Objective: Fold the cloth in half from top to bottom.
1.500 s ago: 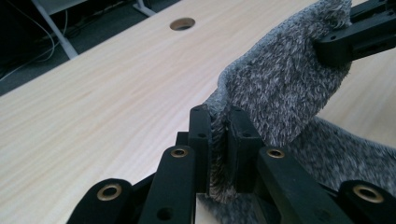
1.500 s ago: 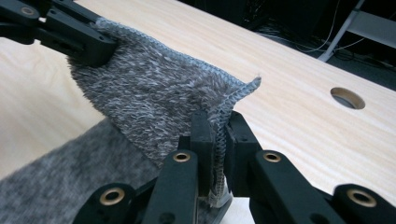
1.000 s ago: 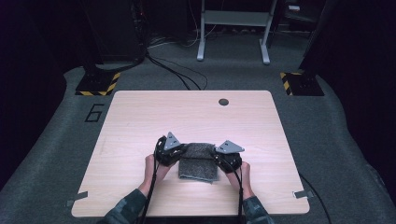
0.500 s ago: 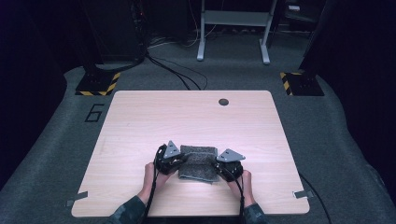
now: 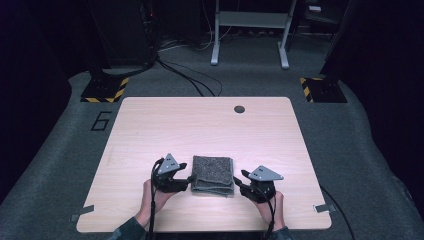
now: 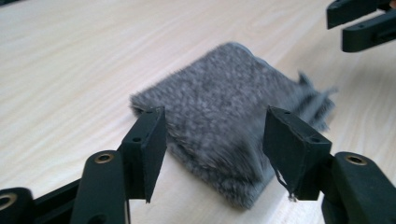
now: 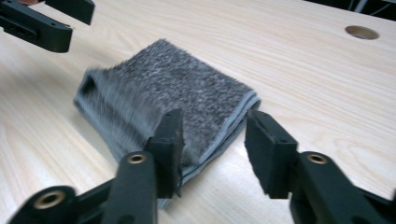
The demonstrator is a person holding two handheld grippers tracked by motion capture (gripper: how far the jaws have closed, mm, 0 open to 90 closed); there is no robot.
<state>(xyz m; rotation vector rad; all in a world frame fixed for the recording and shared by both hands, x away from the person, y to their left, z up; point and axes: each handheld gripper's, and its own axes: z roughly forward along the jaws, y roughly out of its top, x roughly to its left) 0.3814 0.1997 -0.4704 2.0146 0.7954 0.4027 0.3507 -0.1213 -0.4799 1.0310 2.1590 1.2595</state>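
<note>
A folded grey cloth lies flat on the wooden table, near its front edge. My left gripper sits just left of the cloth and my right gripper just right of it. Both are open and hold nothing. In the left gripper view the cloth lies just beyond the spread jaws of my left gripper, with the right gripper beyond it. In the right gripper view my right gripper stands open at the cloth's layered edge, and the left gripper shows farther off.
A round cable hole is in the table's far side. On the floor beyond stand black-and-yellow striped bases, cables and a metal frame. Tape tabs mark the table's front corners.
Both grippers were closed on the cloth's ends and brought it toward the front edge. Now they have let go and drawn apart, and the cloth rests folded between them.
</note>
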